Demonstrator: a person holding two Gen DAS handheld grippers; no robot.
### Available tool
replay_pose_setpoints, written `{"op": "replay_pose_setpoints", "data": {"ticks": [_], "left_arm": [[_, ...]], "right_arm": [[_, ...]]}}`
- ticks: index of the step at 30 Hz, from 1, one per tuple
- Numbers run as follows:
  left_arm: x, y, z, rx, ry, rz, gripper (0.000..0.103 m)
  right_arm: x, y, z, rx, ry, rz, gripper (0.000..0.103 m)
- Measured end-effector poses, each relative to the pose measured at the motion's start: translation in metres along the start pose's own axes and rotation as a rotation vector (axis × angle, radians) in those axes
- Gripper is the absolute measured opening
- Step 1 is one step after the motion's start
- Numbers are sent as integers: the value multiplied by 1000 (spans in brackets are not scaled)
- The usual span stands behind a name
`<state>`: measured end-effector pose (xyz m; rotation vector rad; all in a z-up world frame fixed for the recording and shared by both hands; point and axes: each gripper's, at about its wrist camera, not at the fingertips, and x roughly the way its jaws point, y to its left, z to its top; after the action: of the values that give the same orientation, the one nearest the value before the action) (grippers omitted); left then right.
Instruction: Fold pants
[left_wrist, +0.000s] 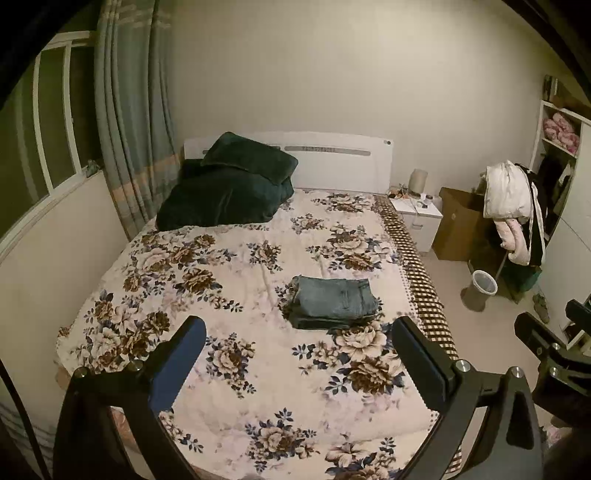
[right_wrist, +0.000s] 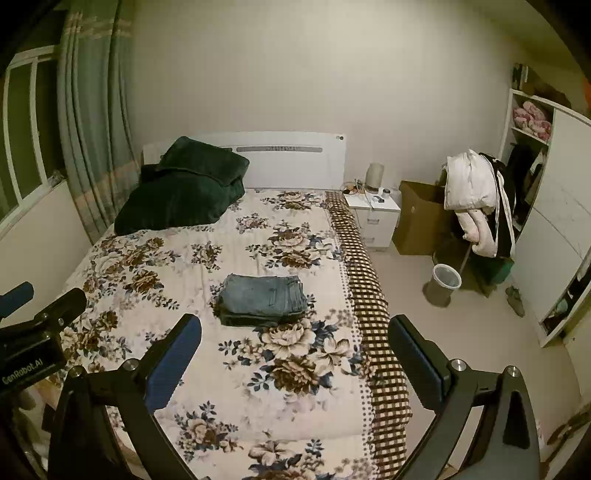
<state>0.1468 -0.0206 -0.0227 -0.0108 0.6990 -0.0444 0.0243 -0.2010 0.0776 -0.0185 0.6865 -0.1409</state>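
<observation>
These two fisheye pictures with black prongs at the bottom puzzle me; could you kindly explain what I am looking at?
Each picture comes from a camera mounted on a hand-held gripper, looking forward along its two fingers. A person holds one in each hand; no robot arm is involved. The prongs are the left gripper in one view and the right gripper in the other, jaws spread wide, holding nothing. Both look down on a bed with a floral cover. The folded jeans lie on it, a dark green blanket sits by the headboard. A bin stands on the floor.
</observation>
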Motion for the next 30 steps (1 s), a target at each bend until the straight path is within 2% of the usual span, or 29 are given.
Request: {"op": "replay_pose_setpoints", "data": {"ticks": [6,13,18,30], "left_arm": [[21,-6,2,8,-18,39,103],[60,-12,3,15,19,57,103],[90,-16,2,16,88,51,103],[126,-23,9,30,100,85,103]], "right_arm": [[34,-3,9,14,-10,-21,103],[87,0,18,4,2,-29,103],[125,1,22,1,49,-34,103],[186,3,22,-14,97,-64,103]]}}
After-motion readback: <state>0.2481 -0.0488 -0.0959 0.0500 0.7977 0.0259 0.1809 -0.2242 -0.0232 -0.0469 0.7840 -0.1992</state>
